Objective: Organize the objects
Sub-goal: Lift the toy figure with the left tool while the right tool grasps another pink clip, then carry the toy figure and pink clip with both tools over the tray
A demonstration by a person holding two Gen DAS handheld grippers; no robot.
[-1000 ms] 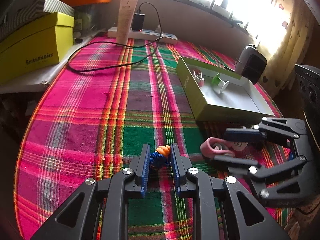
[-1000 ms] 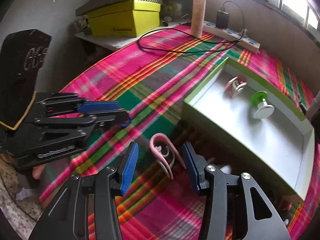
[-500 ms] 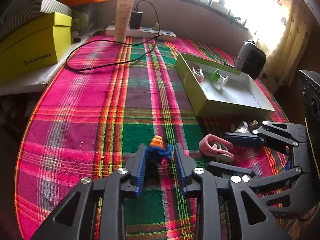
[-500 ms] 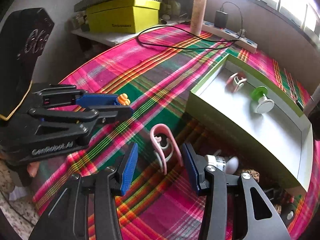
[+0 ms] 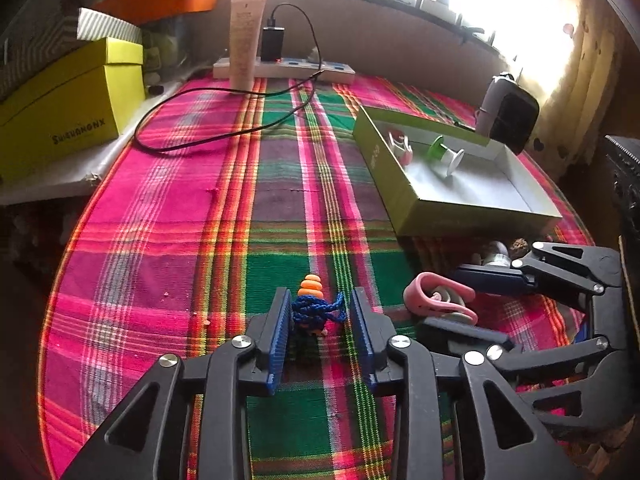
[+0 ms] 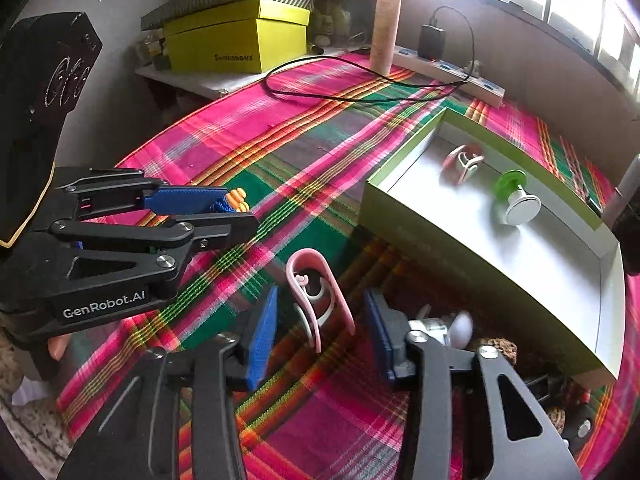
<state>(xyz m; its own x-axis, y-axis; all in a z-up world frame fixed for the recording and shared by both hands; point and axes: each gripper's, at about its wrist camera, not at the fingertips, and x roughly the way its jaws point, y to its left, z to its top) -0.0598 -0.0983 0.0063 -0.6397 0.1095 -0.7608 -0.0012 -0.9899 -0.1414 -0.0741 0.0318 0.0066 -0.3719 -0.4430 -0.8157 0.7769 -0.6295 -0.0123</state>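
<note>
The left tool (image 5: pixel 320 320) is spread apart, and a little toy (image 5: pixel 312 310) of blue string with an orange top sits on the cloth between its two blue pads. The toy is close to the left pad and has a small gap on the other side. I cannot tell if the pad touches it.

The right tool (image 6: pixel 320 328) is spread wide too. A pink clip (image 6: pixel 316 292) lies on the cloth between its pads, not touching either one. The two tools are near each other, with the left tool (image 6: pixel 192 216) just beside the pink clip.

The table (image 5: pixel 160 200) is round and has a bright checked cloth of pink, green and orange. A green box (image 6: pixel 480 256) with a white inside lies open on it, past the pink clip. Inside the box are a red and white clip (image 6: pixel 462 160) and a green and white knob (image 6: pixel 516 194).

At the far edge of the table stand a tall tan tube (image 5: pixel 246 44) and a white power strip (image 5: pixel 284 68) with a black wire (image 5: pixel 200 136) on the cloth. A yellow box (image 5: pixel 64 108) sits on a shelf beside the table. Bright windows are behind.
</note>
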